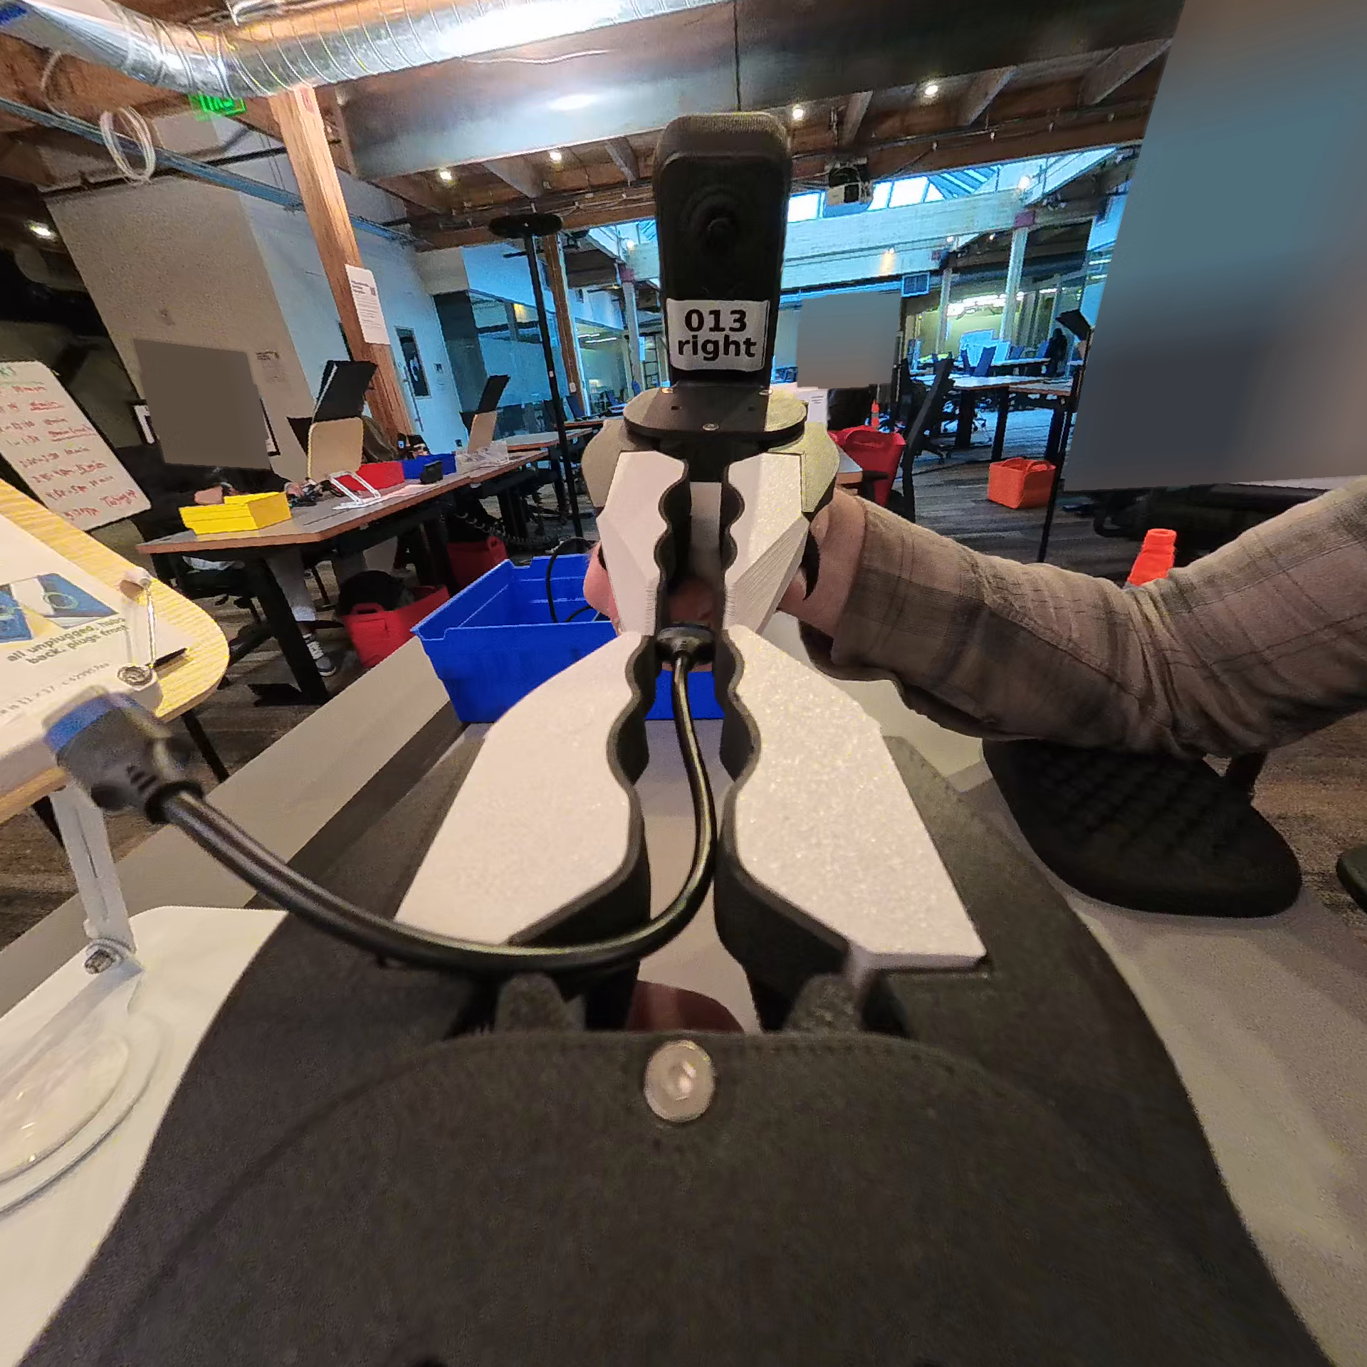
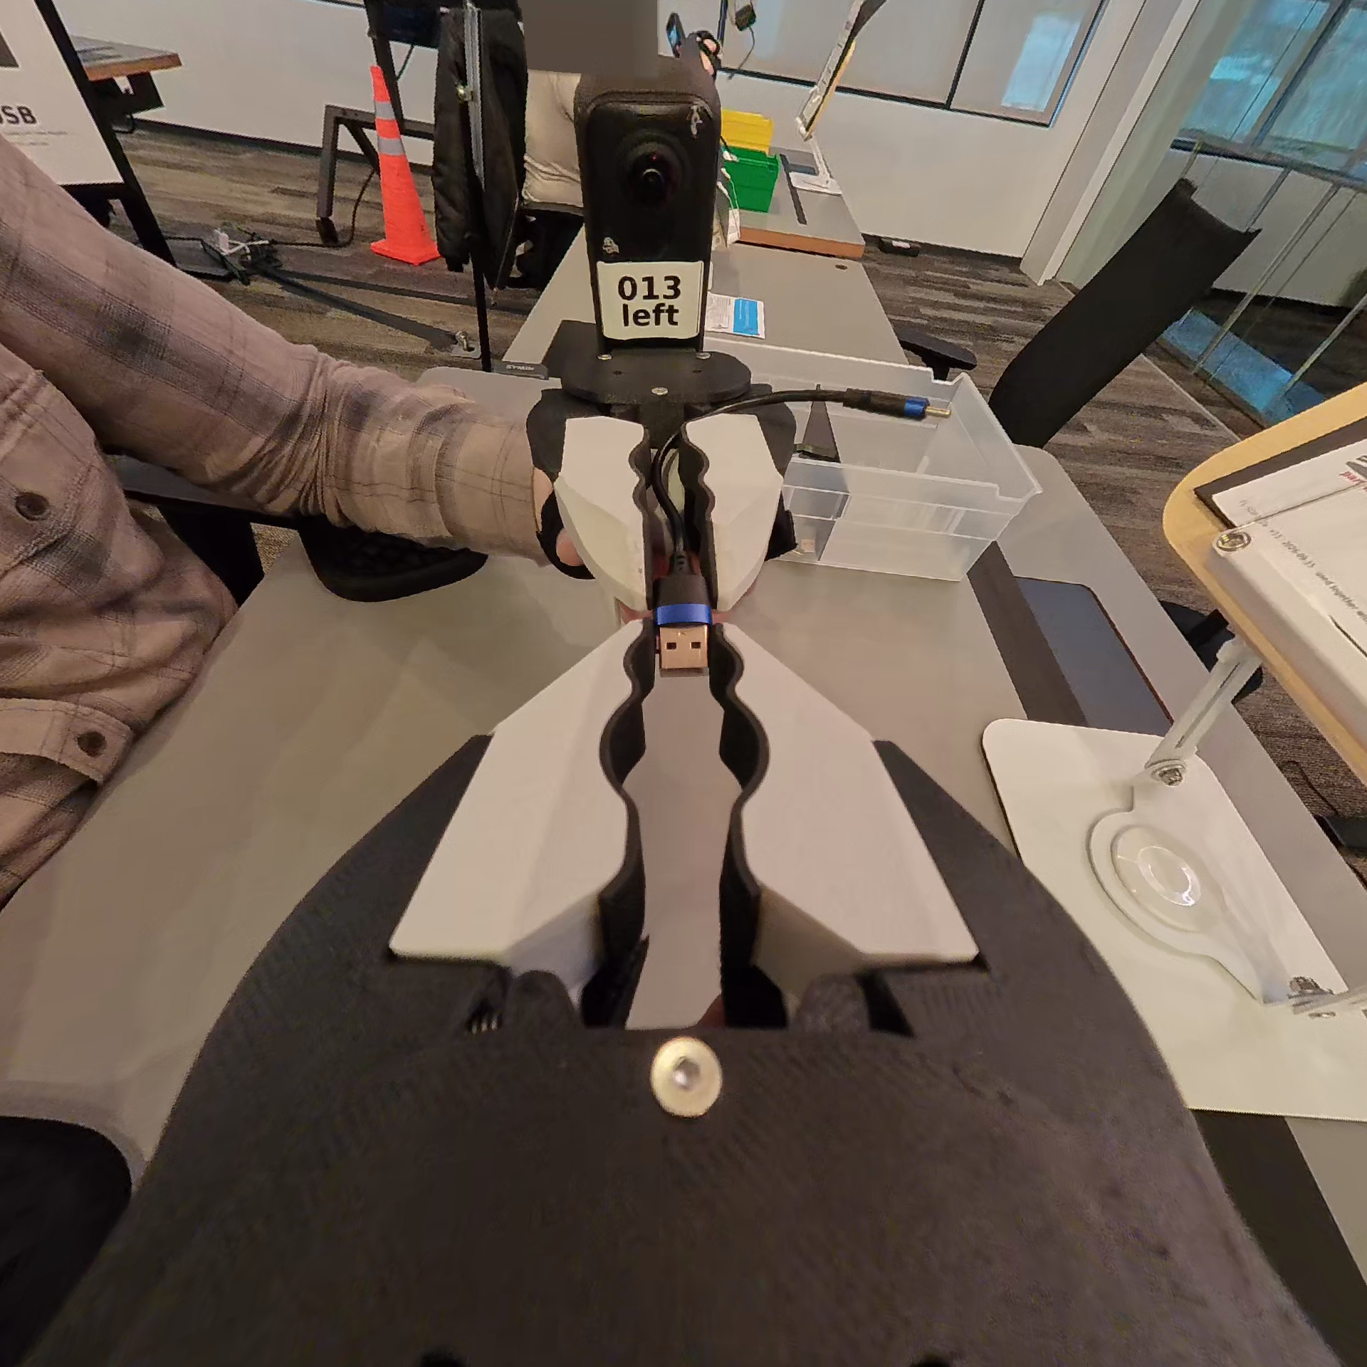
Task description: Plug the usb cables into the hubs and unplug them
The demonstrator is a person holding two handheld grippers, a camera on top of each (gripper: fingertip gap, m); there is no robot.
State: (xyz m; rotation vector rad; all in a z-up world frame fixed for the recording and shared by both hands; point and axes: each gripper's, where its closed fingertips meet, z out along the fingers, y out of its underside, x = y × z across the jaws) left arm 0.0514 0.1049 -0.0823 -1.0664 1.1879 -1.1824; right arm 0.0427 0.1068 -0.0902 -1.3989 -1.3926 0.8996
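Facing each other tip to tip over the counter (image 2: 370,666), the left claw (image 1: 684,651) pinches the cable (image 1: 695,777) behind its plug (image 2: 682,629), pointing it at six o'clock into the right claw (image 2: 682,666), whose tips stand parted around it, seemingly for a handover.

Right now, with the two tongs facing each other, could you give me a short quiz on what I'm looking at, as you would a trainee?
1. True or false: the left tongs are closed on the black cable, just behind a plug.
2. What colour is the ring on that plug? A red, B blue, C green.
3. In the right wrist view, which container shows behind the cable's free plug?

Key: 1 true. 2 B. 3 the clear bin.
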